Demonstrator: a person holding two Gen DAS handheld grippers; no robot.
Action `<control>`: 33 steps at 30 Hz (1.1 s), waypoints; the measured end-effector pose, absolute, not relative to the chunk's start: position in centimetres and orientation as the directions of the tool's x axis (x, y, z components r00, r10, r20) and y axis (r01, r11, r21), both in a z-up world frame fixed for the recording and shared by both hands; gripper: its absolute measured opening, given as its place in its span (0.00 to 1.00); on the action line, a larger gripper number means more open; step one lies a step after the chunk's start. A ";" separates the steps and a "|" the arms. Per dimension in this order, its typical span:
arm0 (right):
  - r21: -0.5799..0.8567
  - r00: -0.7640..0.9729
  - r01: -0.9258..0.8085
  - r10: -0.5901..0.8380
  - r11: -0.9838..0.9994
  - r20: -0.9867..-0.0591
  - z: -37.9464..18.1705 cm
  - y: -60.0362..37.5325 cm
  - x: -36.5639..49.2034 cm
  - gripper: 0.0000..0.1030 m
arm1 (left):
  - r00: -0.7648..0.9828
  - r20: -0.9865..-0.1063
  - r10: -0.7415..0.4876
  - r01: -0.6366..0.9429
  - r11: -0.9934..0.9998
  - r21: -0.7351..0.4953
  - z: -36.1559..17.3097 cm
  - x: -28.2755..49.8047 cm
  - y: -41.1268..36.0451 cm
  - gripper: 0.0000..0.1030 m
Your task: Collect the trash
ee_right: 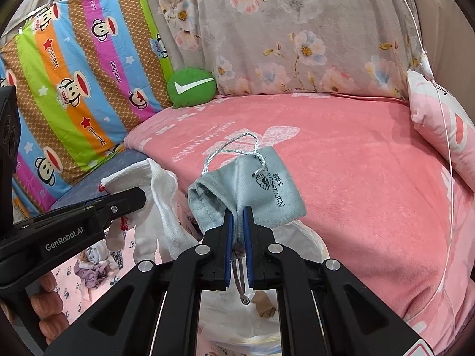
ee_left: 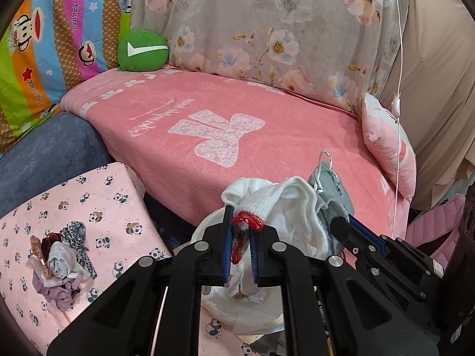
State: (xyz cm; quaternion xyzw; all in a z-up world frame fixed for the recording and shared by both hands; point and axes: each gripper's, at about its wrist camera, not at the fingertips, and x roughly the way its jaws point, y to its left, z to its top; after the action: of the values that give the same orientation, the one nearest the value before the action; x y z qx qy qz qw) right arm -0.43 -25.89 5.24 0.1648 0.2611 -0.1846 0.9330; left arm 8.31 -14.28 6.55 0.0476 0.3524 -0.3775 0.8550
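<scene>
the left gripper point(ee_left: 241, 237) is clamped on a white knitted sock with a red-stitched cuff point(ee_left: 276, 204), and the right gripper point(ee_right: 237, 225) is pinched tight on a pale grey velvet drawstring pouch printed "narcissus" point(ee_right: 267, 184). both items hang side by side, just above a bin lined with a white plastic bag point(ee_right: 308, 237) that stands at the near edge of the pink blanket with a white bow print point(ee_left: 207, 109).

the step in hand looks like the drop. to do it well, each item should sit squarely over the bag's mouth before the jaws part; the pouch's body leans towards the far rim and the blanket, so it may want bringing nearer. its cord point(ee_right: 242, 284) already dangles inside, where some brown scrap point(ee_right: 264, 305) lies.

the left wrist view alone shows a heap of small cloth pieces point(ee_left: 63, 267) resting on the pink panda-print cushion point(ee_left: 112, 187) to the near left, clearly laid out, probably the next trash. the right wrist view shows the heap only partly, but it alone gives the pouch's lettering, the bag's contents, and fingers point(ee_right: 44, 302) wrapped round the left gripper's handle.
</scene>
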 end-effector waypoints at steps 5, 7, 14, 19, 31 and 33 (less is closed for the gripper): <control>0.214 0.789 0.452 -0.277 0.866 -0.549 5.0 -25.9 -0.5 0.26 | 0.498 -0.634 -0.591 0.647 0.740 -0.183 6.1 8.5 -14.2 0.62; 0.221 0.790 0.461 -0.283 0.860 -0.545 5.0 -25.9 -0.7 0.36 | 0.513 -0.634 -0.579 0.638 0.751 -0.169 6.1 8.5 -14.1 0.63; 0.227 0.794 0.460 -0.284 0.858 -0.538 5.3 -26.2 -0.9 0.38 | 0.531 -0.633 -0.563 0.613 0.771 -0.172 6.3 8.9 -13.5 0.63; 0.225 0.799 0.447 -0.273 0.866 -0.536 5.3 -26.0 -0.6 0.38 | 0.536 -0.631 -0.560 0.606 0.776 -0.174 6.3 9.1 -13.0 0.63; 0.215 0.807 0.411 -0.243 0.886 -0.538 5.3 -24.0 0.2 0.43 | 0.549 -0.632 -0.547 0.565 0.800 -0.201 6.2 9.9 -10.7 0.66; 0.213 0.807 0.401 -0.234 0.891 -0.541 5.2 -23.5 0.5 0.43 | 0.554 -0.634 -0.540 0.552 0.808 -0.206 6.1 10.1 -10.1 0.70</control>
State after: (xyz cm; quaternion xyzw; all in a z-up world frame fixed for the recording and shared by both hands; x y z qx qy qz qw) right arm 0.53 -23.47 5.19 0.1607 0.2598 -0.1695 0.9370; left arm 10.09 -10.14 6.06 0.0086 0.3565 -0.3099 0.8813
